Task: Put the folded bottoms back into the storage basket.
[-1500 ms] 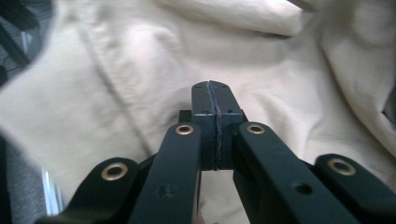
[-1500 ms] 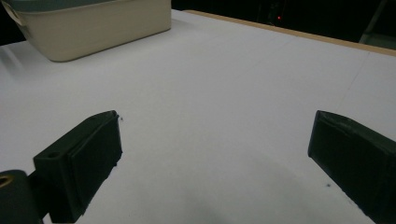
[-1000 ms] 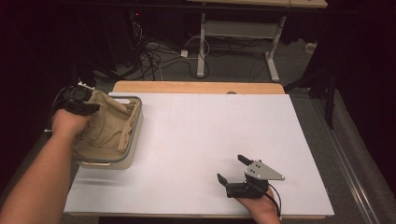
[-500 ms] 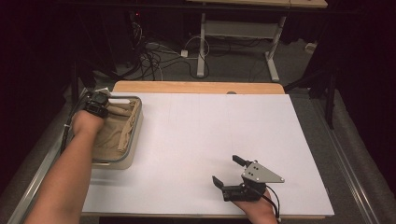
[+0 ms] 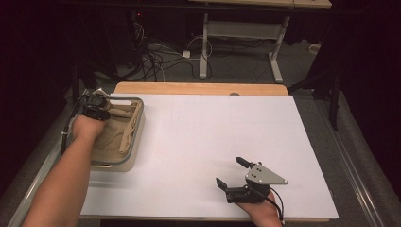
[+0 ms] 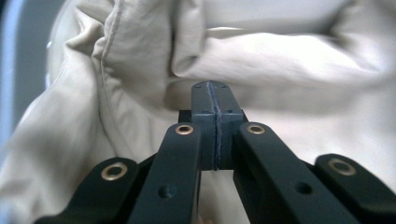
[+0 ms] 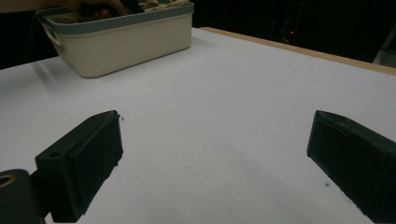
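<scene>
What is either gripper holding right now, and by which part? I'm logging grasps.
Nothing is held. The left gripper is shut with its pads together, poised over the beige cloth in the basket; the right gripper is open and empty.

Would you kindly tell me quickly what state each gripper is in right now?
Left gripper: closed, pads together with nothing between them, over the crumpled beige cloth in the cream plastic bin.
Right gripper: open, empty, above the white table.

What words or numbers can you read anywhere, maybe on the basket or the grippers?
None can be read.
Basket: plain wall, no label.
Beige cloth: no print.
Left gripper and right gripper: no markings.
White table top: blank.
</scene>
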Available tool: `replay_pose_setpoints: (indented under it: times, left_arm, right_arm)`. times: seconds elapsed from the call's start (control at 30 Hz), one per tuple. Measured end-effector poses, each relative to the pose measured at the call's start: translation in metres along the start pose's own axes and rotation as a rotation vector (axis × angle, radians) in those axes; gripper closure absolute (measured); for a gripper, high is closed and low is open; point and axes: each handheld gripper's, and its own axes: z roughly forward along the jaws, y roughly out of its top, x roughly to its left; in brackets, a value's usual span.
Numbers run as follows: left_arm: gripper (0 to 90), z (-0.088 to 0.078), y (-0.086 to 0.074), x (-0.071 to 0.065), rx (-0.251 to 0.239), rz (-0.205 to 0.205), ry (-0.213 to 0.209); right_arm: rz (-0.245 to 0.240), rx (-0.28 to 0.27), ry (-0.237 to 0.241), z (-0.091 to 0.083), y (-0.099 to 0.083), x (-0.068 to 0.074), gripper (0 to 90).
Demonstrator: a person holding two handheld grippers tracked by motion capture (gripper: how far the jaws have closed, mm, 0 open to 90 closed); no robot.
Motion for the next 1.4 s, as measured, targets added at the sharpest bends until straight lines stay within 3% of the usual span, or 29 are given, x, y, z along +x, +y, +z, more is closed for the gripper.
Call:
replay_pose_setpoints:
  times: [0.07, 0.27, 0.53, 0.63, 0.87, 0.97, 1.17, 1.33, 1.4]
  left_arm:
    - [86.2, -0.012, -0.005, -0.001, -0.01, 0.013, -0.01]
    - [84.4, -0.037, -0.017, 0.006, -0.037, -0.013, -0.077]
    - [78.1, -0.043, -0.029, 0.005, -0.018, -0.008, -0.168]
    - [69.2, -0.037, -0.033, 0.002, 0.025, 0.025, -0.213]
    - [43.6, -0.03, -0.042, -0.007, 0.08, 0.093, -0.219]
    - [41.6, -0.029, -0.045, -0.007, 0.101, 0.096, -0.246]
    - [33.6, -0.033, -0.047, -0.01, 0.141, 0.104, -0.272]
    - [15.4, -0.037, -0.046, -0.021, 0.258, 0.155, -0.256]
    - [12.6, -0.036, -0.045, -0.025, 0.306, 0.17, -0.243]
  right_arm:
    - [0.0, -0.002, -0.005, -0.001, 0.0, -0.001, 4.2]
    - [-0.012, 0.002, -0.043, -0.001, 0.0, -0.01, 2.7]
    - [0.004, 0.021, -0.101, 0.0, -0.006, -0.026, 0.6]
    - [-0.007, 0.038, -0.126, -0.001, -0.008, -0.029, 0.4]
    - [-0.017, 0.07, -0.142, 0.001, -0.008, -0.034, 0.4]
    - [-0.041, 0.096, -0.152, -0.003, -0.01, -0.035, 0.4]
    - [-0.019, 0.051, -0.17, -0.021, -0.015, -0.036, 0.4]
    - [0.003, 0.02, -0.178, -0.031, -0.016, -0.037, 0.4]
    - [0.007, 0.014, -0.174, -0.033, -0.016, -0.036, 0.5]
